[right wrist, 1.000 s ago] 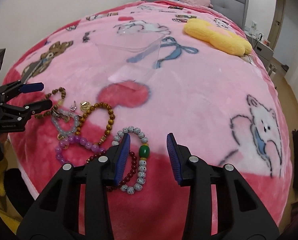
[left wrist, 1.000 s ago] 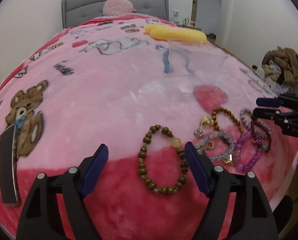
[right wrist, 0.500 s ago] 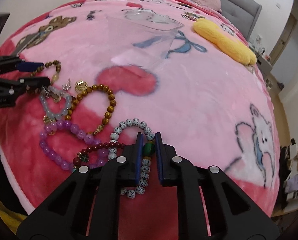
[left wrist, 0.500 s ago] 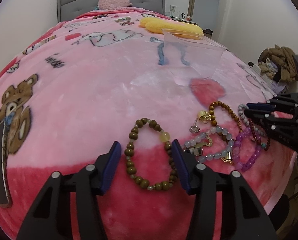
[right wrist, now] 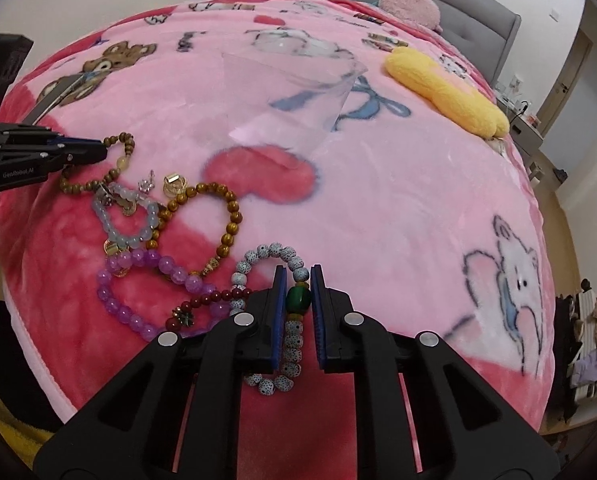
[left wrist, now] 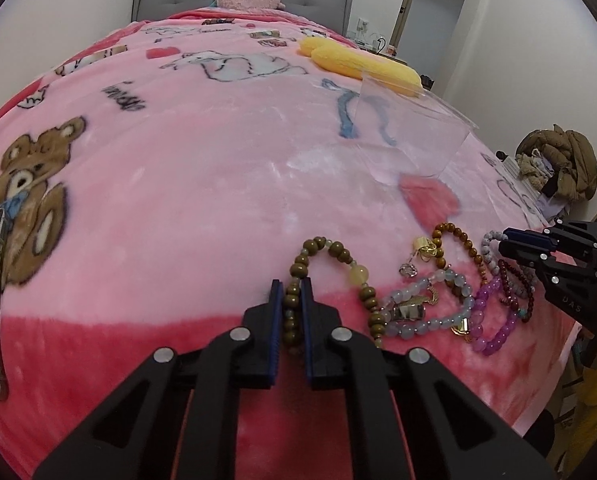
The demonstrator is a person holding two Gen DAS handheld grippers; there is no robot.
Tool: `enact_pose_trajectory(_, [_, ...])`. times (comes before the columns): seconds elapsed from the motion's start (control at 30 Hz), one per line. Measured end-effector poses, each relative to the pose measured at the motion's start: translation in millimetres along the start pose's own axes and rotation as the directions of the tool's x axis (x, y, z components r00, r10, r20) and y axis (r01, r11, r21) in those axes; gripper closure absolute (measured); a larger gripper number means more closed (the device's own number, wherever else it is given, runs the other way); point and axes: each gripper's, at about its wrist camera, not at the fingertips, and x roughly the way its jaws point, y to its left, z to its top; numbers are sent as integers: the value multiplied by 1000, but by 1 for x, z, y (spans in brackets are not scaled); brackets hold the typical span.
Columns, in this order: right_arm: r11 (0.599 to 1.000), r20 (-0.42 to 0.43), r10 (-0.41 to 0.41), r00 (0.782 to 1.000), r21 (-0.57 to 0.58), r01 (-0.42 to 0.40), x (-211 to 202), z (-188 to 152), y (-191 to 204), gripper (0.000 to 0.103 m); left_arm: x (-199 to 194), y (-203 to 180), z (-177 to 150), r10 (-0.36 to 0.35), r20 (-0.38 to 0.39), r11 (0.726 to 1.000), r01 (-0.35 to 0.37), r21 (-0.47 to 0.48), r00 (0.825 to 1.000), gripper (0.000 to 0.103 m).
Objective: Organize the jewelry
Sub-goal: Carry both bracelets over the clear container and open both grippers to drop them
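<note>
Left to right. My left gripper (left wrist: 291, 292) has just been closing — a second ago its jaws stood wide either side of the wooden bracelet (left wrist: 334, 280); now the blue pads (left wrist: 275, 312) pinch one side of that loop, the beads stacked between them. The rest of the loop trails forward and right on the blanket (left wrist: 178, 200), touching the tangle of other bracelets (left wrist: 450, 304).

My right gripper (right wrist: 298, 298) has also just been closing and now stands narrow, clamped on the speckled bracelet (right wrist: 258, 264) at its green bead (right wrist: 298, 299). The loop curls ahead and left of the pads; its tail lies under the fingers, against the dark red strand (right wrist: 214, 300).

Judgement: both grasps look made, neither piece lifted — the bracelets lie on the blanket. The clear box (right wrist: 290, 92) sits well beyond the pile, apparently empty; I take it as the destination. Risk on lifting: neighbours may snag and drag along
</note>
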Motion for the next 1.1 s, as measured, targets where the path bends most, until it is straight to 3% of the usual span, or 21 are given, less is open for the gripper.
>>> enact_pose_trajectory(0.43, [1000,119,3,993,-5,-2,-56,22,4,91,-55,-35,25,-96,138,994,86,74,986,94])
enact_pose_trajectory(0.9, [1000,268,3,963,21,-8,-98,72,1,91,-91,-72,78,-177,266,979,143,143,947,94])
enact_pose_trajectory(1.1, [997,321,8,947,69,-32,-95,97,-7,91,-83,-58,109,-258,317,966,243,89,913,94])
